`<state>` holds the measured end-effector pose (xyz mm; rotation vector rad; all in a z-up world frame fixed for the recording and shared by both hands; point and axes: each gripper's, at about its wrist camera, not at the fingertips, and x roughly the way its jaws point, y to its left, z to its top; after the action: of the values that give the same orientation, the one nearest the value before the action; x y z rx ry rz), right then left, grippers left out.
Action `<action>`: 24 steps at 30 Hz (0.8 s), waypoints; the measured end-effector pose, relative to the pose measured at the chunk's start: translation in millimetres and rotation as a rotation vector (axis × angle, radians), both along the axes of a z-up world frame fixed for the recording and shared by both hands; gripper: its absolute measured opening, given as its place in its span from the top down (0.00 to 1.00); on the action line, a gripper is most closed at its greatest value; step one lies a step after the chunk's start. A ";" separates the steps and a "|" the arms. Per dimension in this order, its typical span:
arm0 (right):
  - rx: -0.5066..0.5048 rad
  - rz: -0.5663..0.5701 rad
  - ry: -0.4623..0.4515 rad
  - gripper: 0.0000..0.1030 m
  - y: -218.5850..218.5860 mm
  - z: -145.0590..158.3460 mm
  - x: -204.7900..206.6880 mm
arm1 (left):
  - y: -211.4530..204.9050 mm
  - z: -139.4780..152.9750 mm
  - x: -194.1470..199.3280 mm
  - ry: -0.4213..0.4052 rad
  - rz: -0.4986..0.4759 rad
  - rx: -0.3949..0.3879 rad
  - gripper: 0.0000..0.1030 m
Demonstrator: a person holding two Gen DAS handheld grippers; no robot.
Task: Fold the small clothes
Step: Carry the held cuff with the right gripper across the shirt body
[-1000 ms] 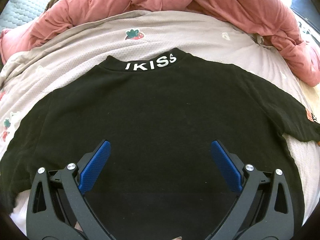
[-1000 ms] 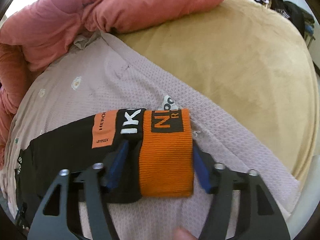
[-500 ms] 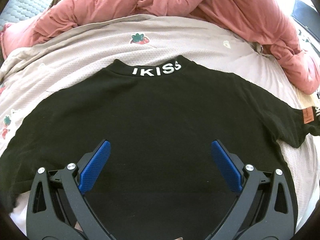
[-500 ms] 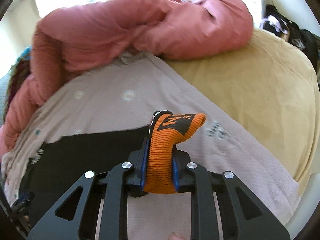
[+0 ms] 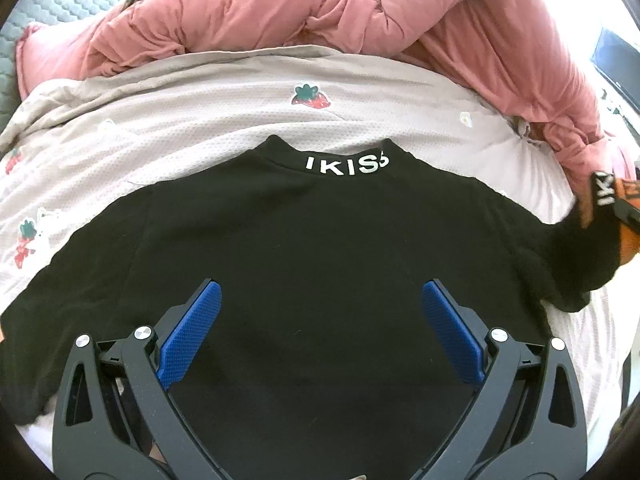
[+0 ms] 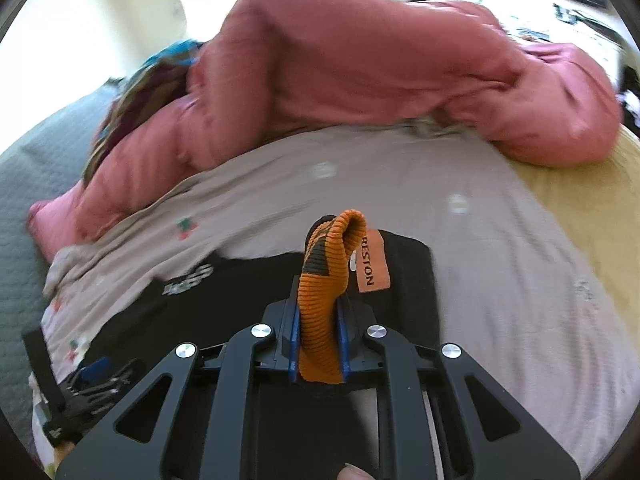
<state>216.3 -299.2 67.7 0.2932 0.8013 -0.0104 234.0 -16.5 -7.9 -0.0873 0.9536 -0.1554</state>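
A small black sweater (image 5: 320, 248) with a white "IKISS" collar (image 5: 346, 164) lies flat on the strawberry-print blanket (image 5: 224, 120). My left gripper (image 5: 320, 328) is open and hovers over the sweater's lower middle, holding nothing. My right gripper (image 6: 318, 336) is shut on the orange ribbed cuff (image 6: 326, 280) of the sweater's right sleeve and holds it lifted above the black body (image 6: 248, 292). The lifted sleeve also shows at the right edge of the left wrist view (image 5: 600, 224). The left gripper shows at the lower left of the right wrist view (image 6: 92, 384).
A bunched pink quilt (image 5: 360, 12) lies along the far side of the blanket; it also fills the back of the right wrist view (image 6: 360, 72). A tan bed cover (image 6: 592, 232) lies to the right. A grey quilted mat (image 6: 28, 184) lies to the left.
My right gripper closed on the orange cuff, lifted it and swung the sleeve leftward over the sweater. My left gripper stayed open and drew back a little.
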 end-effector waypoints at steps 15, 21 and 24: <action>0.037 0.168 0.035 0.87 113.2 -3.7 23.8 | 46.3 -9.2 5.9 0.069 0.101 -0.089 0.08; 0.060 0.207 0.029 0.84 130.7 -1.2 24.4 | 58.9 -12.1 6.4 0.069 0.128 -0.110 0.09; 0.050 0.204 0.021 0.80 131.2 -1.4 24.3 | 59.1 -13.3 5.9 0.067 0.115 -0.131 0.09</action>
<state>240.7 -168.0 66.2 0.2577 0.8504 0.1982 239.9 42.5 -21.3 -0.2686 1.0023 -0.1092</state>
